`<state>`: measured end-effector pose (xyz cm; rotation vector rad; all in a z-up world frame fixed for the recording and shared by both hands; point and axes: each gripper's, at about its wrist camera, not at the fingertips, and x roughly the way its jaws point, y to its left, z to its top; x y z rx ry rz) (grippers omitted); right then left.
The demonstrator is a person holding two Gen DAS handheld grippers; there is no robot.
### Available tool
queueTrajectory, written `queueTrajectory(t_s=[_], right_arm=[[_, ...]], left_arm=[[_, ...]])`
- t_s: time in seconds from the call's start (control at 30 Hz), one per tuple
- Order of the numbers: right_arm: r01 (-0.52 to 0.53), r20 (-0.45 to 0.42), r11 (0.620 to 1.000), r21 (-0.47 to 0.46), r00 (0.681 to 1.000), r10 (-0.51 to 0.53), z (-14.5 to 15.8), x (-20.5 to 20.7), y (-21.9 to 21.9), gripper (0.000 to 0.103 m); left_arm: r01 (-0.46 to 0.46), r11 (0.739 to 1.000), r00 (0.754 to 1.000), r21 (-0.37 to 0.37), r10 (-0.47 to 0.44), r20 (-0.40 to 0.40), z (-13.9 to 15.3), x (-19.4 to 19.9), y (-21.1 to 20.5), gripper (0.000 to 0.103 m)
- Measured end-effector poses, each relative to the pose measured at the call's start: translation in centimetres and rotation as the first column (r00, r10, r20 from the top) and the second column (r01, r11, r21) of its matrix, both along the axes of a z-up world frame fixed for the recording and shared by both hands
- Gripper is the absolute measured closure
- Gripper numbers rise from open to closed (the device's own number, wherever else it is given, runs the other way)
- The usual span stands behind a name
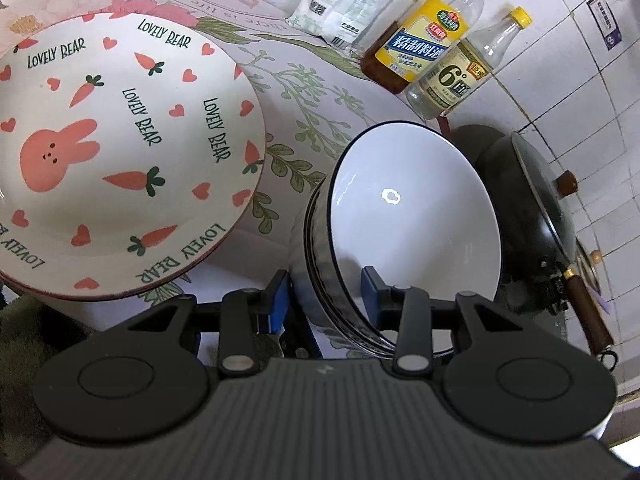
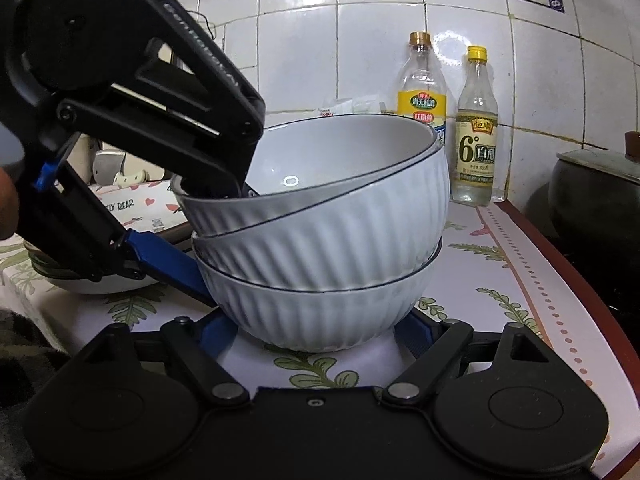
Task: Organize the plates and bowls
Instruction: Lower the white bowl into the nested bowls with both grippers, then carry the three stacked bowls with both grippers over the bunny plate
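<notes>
White ribbed bowls with dark rims are stacked on the flowered cloth. In the right wrist view the top bowl [image 2: 340, 160] sits tilted in the middle bowl [image 2: 332, 240], above the bottom bowl [image 2: 320, 312]. My left gripper [image 1: 324, 292] straddles the near rim of the top bowl [image 1: 412, 216], one finger inside and one outside; it also shows in the right wrist view [image 2: 216, 224]. My right gripper [image 2: 316, 332] is open around the bottom bowl's base. A "Lovely Bear" plate [image 1: 116, 156] with a pink rabbit lies to the left.
Two bottles [image 2: 476, 136] stand against the tiled wall behind the bowls, beside plastic packets [image 1: 344, 0]. A black lidded wok [image 1: 532, 208] sits to the right past the cloth's edge. The counter's near edge [image 2: 600, 320] runs along the right.
</notes>
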<state>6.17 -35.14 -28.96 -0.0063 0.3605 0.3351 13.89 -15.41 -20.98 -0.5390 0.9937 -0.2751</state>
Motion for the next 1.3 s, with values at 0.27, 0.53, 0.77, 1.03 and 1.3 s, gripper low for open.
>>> queueTrajectory(t_s=[0.27, 0.53, 0.77, 1.03, 1.3], right_arm=[[-0.009, 0.021, 1.0, -0.024, 1.0, 0.009, 2.0, -0.2, -0.1, 0.016], [-0.014, 0.064, 0.999, -0.04, 0.998, 0.016, 4.8, -0.8, 0.4, 0.016], [-0.036, 0.107, 0.998, -0.046, 0.993, 0.041, 7.1, -0.8, 2.3, 0.016], [-0.101, 0.133, 0.994, -0.035, 0.986, 0.105, 9.1, -0.6, 5.8, 0.016], [-0.154, 0.094, 0.988, -0.014, 0.984, 0.154, 9.8, 0.7, 10.1, 0.016]], left_arm=[[0.03, 1.0, 0.999, -0.008, -0.03, 0.042, 2.0, -0.9, 0.4, 0.066], [0.044, 0.999, 0.995, -0.022, -0.042, 0.092, 4.8, -2.0, 1.6, 0.066], [0.026, 0.999, 0.993, -0.035, -0.021, 0.119, 7.3, -2.1, 4.2, 0.066], [0.007, 1.0, 0.991, -0.014, -0.005, 0.13, 9.6, -2.1, 8.5, 0.066], [-0.016, 0.999, 0.992, 0.038, 0.011, 0.123, 9.7, -1.5, 12.4, 0.067]])
